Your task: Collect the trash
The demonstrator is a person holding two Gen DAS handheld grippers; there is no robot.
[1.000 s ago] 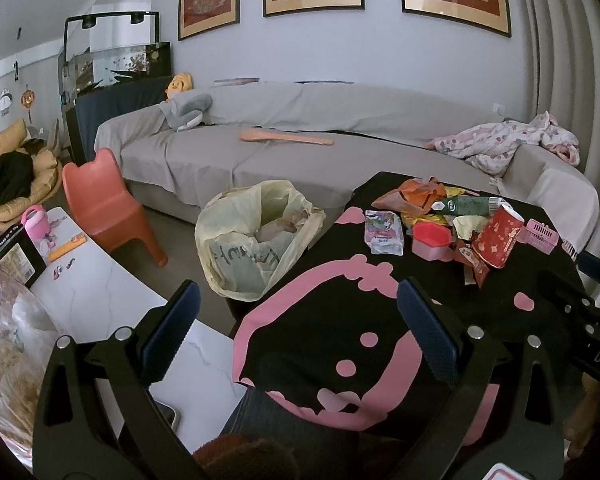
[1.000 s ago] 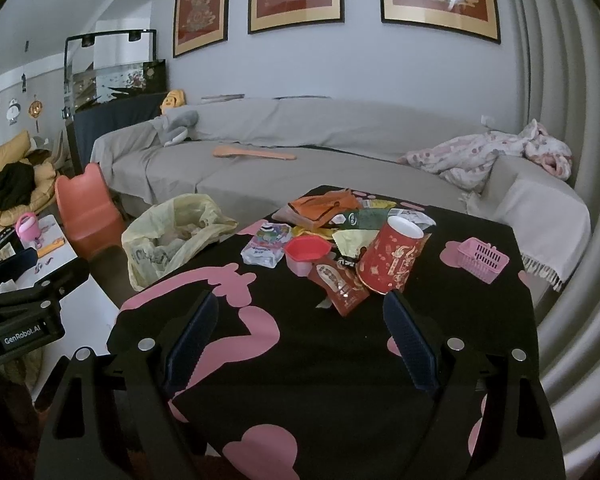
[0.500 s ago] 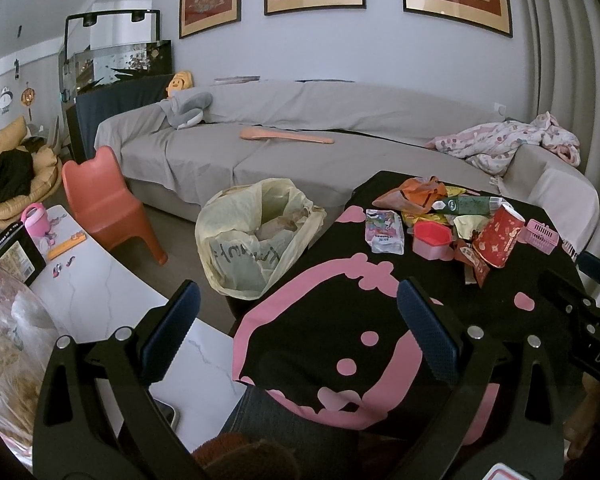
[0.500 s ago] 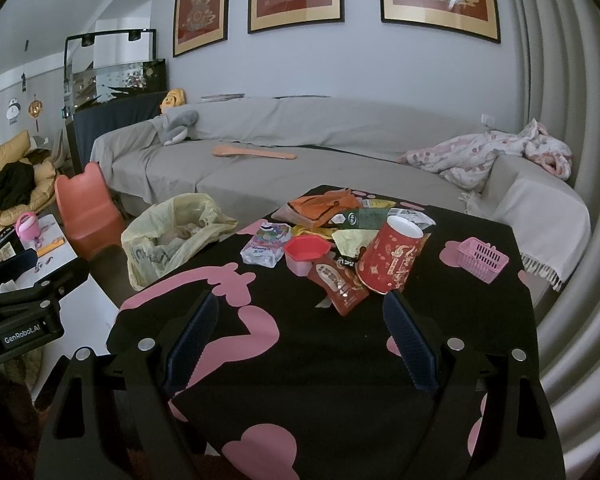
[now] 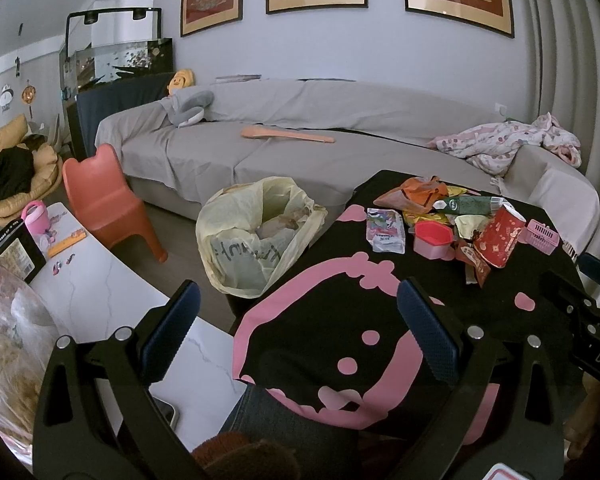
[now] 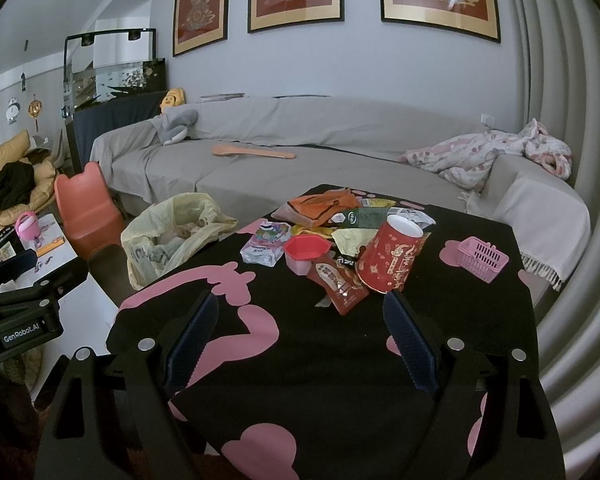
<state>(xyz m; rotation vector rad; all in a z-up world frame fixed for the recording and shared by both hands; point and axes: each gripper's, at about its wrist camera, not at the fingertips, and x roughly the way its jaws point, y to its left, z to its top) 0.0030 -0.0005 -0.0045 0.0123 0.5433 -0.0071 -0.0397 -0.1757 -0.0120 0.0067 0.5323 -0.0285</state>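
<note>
A pile of trash lies on the far part of the black-and-pink table (image 6: 340, 360): a tipped red paper cup (image 6: 388, 258), a pink plastic tub (image 6: 306, 254), a red sachet (image 6: 336, 284), a white snack packet (image 6: 266, 242), an orange wrapper (image 6: 320, 204) and a green pack (image 6: 360, 218). The cup (image 5: 498, 238) and tub (image 5: 432, 238) also show in the left wrist view. A yellow trash bag (image 5: 256, 232) stands open left of the table, also in the right wrist view (image 6: 172, 236). My left gripper (image 5: 300, 332) and right gripper (image 6: 300, 340) are open, empty, short of the pile.
A small pink basket (image 6: 482, 258) sits on the table's right side. A grey sofa (image 6: 300, 168) runs behind, with a blanket (image 6: 492, 152). An orange child's chair (image 5: 104, 200) and a white table (image 5: 100, 300) with clutter stand at left.
</note>
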